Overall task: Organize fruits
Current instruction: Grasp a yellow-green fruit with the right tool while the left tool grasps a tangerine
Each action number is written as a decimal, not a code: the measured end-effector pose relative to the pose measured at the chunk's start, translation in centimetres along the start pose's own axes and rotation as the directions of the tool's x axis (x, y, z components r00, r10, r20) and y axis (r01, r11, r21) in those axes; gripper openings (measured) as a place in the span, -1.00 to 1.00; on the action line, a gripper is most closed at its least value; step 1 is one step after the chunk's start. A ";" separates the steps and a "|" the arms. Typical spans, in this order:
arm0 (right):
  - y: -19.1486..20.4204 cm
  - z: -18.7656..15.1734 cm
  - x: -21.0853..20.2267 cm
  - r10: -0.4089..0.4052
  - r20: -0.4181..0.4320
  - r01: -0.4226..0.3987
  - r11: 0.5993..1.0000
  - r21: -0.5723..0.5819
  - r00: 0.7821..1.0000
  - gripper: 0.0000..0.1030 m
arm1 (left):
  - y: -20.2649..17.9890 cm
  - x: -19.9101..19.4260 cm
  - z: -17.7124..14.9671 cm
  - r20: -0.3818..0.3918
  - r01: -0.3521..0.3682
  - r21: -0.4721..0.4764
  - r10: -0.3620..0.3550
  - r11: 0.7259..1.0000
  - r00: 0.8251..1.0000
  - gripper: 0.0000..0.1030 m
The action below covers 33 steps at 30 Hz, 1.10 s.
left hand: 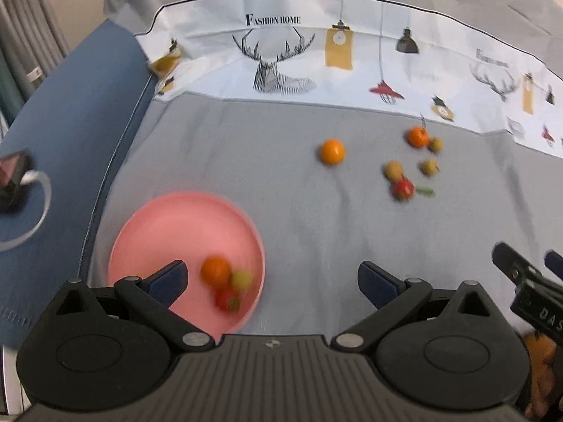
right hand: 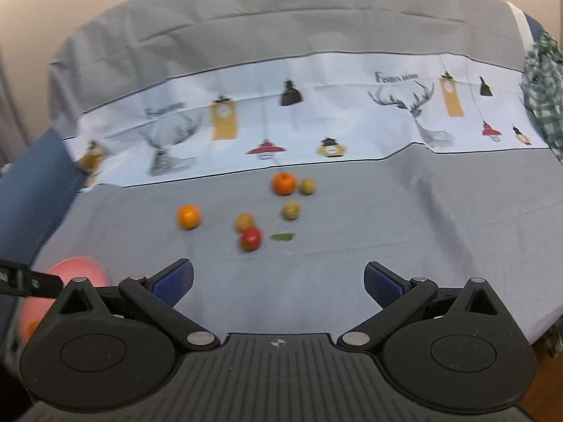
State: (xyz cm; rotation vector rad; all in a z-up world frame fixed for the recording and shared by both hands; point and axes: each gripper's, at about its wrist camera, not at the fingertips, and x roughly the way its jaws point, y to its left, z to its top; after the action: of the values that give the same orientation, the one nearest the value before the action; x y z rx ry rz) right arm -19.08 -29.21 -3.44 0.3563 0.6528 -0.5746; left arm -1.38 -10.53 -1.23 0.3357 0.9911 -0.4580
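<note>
A pink plate (left hand: 165,225) lies on the grey cloth at the near left and holds an orange (left hand: 215,271), a green fruit (left hand: 242,280) and a red fruit (left hand: 228,300). My left gripper (left hand: 272,279) hangs open just right of those fruits, nothing between its fingers. Farther right on the cloth lie an orange (left hand: 332,151), a second orange (left hand: 418,136), three small yellow-green fruits (left hand: 393,170) and a red fruit (left hand: 403,189). My right gripper (right hand: 278,279) is open and empty, short of the red fruit (right hand: 251,238) and the loose oranges (right hand: 189,216). The pink plate (right hand: 81,270) shows at its left.
A green leaf (right hand: 282,236) lies beside the red fruit. A printed white band (left hand: 316,56) crosses the cloth behind the fruit. A blue surface (left hand: 63,133) borders the cloth on the left, with a dark object and white strap (left hand: 21,190). Checked fabric (right hand: 545,81) hangs at the right.
</note>
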 end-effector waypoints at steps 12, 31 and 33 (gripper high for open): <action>-2.8 3.0 16.4 -0.064 0.014 0.064 0.998 -0.021 0.998 0.98 | -3.3 16.1 9.2 -0.049 0.030 -0.047 -0.033 0.998 0.998 1.00; -1.4 1.3 24.4 -0.020 0.063 0.029 0.988 -0.150 0.998 0.08 | -6.2 24.4 11.3 -0.006 0.005 0.031 -0.004 0.999 1.000 0.13; -0.5 1.2 23.7 0.010 0.060 0.003 0.979 -0.203 0.998 -0.49 | -6.7 23.6 11.4 -0.016 0.009 0.065 -0.008 0.998 1.000 -0.19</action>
State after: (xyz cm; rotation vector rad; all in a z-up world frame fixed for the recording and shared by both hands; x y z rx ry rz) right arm -3.45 -39.32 -18.18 0.1485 0.6455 -0.5084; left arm 14.37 -26.67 -16.09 0.3942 0.9943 -0.4975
